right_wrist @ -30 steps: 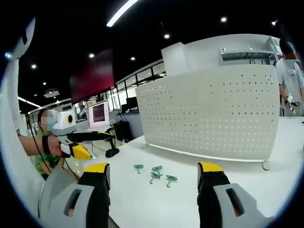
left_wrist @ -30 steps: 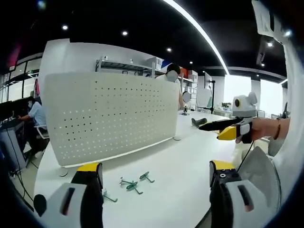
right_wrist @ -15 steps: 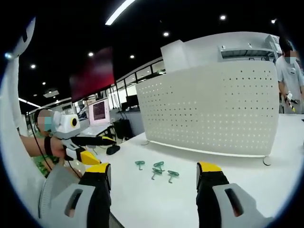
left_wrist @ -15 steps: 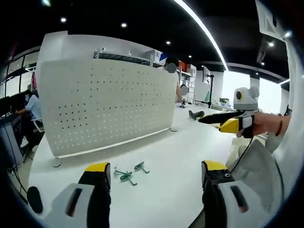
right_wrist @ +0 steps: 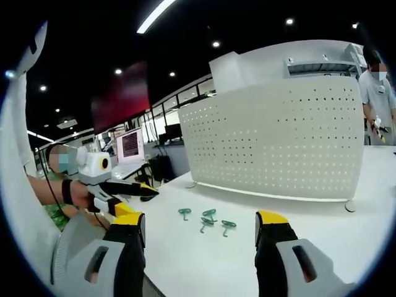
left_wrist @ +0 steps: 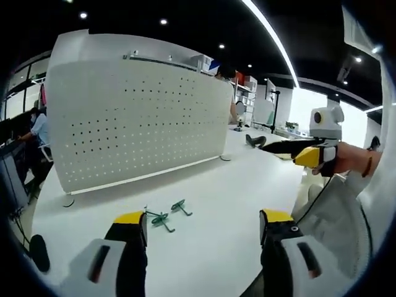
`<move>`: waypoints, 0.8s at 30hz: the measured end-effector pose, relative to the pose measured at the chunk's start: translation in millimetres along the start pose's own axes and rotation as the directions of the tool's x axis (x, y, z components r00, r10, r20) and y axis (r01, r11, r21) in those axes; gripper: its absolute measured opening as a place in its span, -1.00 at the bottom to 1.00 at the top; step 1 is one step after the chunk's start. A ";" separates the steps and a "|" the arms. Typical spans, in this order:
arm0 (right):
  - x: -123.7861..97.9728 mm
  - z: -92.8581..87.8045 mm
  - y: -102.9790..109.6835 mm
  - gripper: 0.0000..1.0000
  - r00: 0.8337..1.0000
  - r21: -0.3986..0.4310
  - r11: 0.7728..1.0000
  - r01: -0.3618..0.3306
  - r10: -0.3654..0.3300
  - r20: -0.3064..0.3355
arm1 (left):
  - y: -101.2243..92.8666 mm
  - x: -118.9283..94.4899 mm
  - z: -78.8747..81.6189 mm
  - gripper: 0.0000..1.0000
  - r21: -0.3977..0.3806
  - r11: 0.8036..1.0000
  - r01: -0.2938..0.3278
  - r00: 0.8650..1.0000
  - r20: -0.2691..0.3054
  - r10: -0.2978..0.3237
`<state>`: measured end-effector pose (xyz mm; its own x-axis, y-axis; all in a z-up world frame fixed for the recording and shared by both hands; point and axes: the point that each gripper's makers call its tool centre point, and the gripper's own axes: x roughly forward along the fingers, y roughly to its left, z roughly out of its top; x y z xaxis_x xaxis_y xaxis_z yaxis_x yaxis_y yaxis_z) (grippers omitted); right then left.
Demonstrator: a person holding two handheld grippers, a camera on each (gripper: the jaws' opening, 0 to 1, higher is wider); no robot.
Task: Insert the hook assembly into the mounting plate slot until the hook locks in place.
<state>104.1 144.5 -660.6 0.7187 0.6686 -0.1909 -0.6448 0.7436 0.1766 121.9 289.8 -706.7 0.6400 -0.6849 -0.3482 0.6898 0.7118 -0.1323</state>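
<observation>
A white perforated mounting plate (left_wrist: 136, 127) (right_wrist: 278, 145) stands upright on the white table (left_wrist: 235, 198). Several small green hooks (left_wrist: 164, 216) (right_wrist: 210, 219) lie loose on the table in front of it. My left gripper (left_wrist: 201, 226) hovers open just short of the hooks, with nothing between its yellow-tipped jaws. In the right gripper view it comes in from the left as a black and yellow gripper (right_wrist: 127, 195) in a hand. My right gripper (right_wrist: 197, 226) is open and empty too, a little back from the hooks; the left gripper view has it at the right (left_wrist: 291, 151).
A person (right_wrist: 377, 93) stands behind the plate's far end. Desks with monitors (right_wrist: 130, 148) sit beyond the table's left side, and shelving (left_wrist: 204, 65) rises behind the plate. The plate rests on small round feet (right_wrist: 351, 207). Bare table surface lies around the hooks.
The left gripper view has pushed closer to the plate and the hooks. In the right gripper view the left gripper has moved down and right, toward the hooks. The hooks lie still.
</observation>
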 end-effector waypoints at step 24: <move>-1.2 -10.1 0.6 0.43 0.999 0.006 1.000 0.003 -0.003 -0.032 | 15.7 20.7 -38.6 0.23 0.015 0.999 -0.036 0.985 -0.171 0.039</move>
<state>100.2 144.1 -670.0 0.7118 0.6664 -0.2218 -0.6412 0.7455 0.1820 132.9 292.8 -751.8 0.5987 -0.6203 -0.5067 0.6710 0.7339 -0.1056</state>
